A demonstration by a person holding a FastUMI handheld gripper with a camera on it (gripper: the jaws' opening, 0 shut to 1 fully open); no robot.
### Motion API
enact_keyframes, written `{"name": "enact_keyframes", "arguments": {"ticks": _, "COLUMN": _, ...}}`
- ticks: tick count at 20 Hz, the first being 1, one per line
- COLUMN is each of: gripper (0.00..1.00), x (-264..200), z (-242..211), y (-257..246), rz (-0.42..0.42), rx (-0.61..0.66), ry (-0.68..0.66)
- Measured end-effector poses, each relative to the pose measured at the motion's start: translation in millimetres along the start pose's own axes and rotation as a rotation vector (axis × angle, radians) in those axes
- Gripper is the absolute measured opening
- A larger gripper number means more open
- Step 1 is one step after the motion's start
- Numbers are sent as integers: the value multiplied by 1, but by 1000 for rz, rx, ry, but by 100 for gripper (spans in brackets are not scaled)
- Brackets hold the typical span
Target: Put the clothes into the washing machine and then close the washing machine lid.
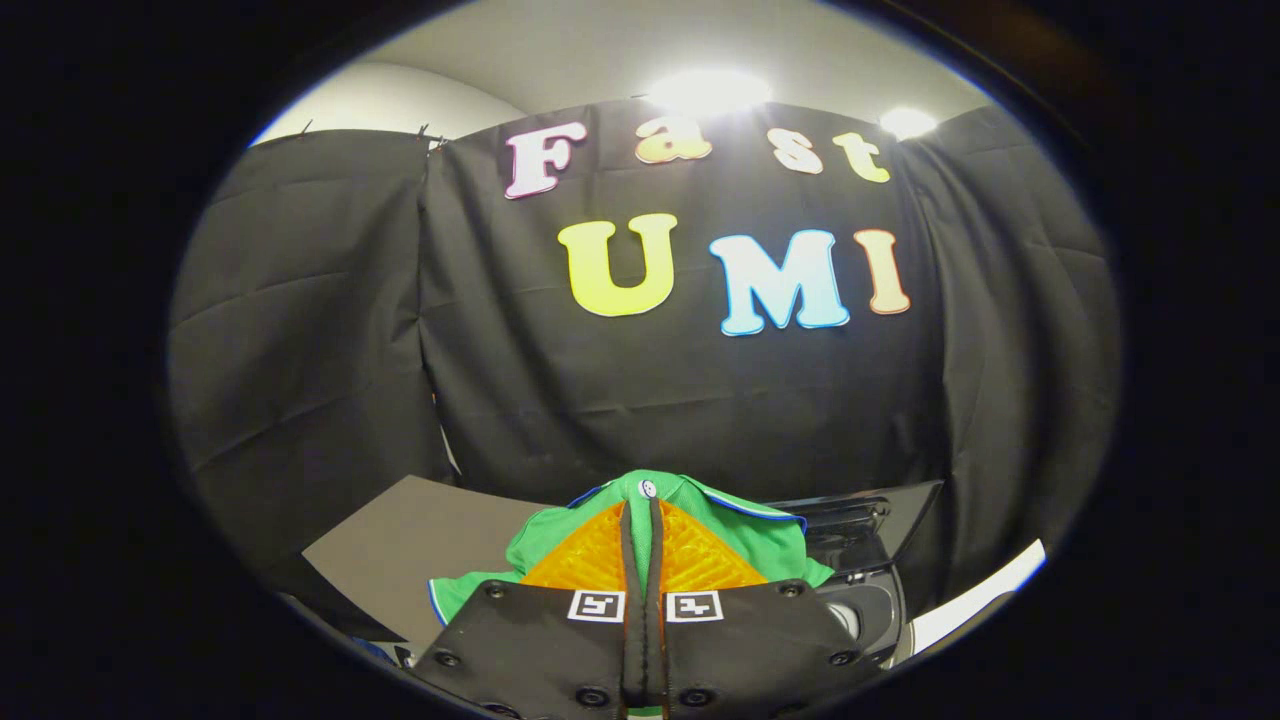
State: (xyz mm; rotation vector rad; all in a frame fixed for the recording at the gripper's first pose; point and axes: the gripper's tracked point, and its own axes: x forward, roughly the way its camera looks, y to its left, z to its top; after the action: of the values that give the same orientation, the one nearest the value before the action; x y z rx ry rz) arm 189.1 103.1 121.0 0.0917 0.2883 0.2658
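The black cloth wall (700, 400) stands behind everything. Below it lies a dark flat surface (400, 560), and to the right beyond the fingers sits the washing machine (870, 580), its dark lid (860, 515) apparently raised. The green garment (770, 545) with a blue-edged collar hangs around the gripper (641, 520), lifted above the surface; the fingers are pressed nearly together, pinching its fabric between them. The carrying step seems in hand. Next, the garment likely needs moving right over the machine's opening, then releasing, with care that no cloth drapes outside.
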Motion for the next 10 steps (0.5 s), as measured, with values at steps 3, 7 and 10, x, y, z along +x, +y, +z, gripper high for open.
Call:
{"name": "enact_keyframes", "arguments": {"ticks": 3, "gripper": 1, "x": -3, "z": 4, "y": -29, "rz": -40, "rx": 7, "ry": -8}}
{"name": "enact_keyframes", "arguments": {"ticks": 7, "gripper": 2, "x": -4, "z": 1, "y": -62, "rz": -87, "rx": 9, "ry": -10}}
{"name": "enact_keyframes", "arguments": {"ticks": 10, "gripper": 1, "x": -2, "z": -6, "y": -84, "rz": -113, "rx": 10, "ry": -1}}
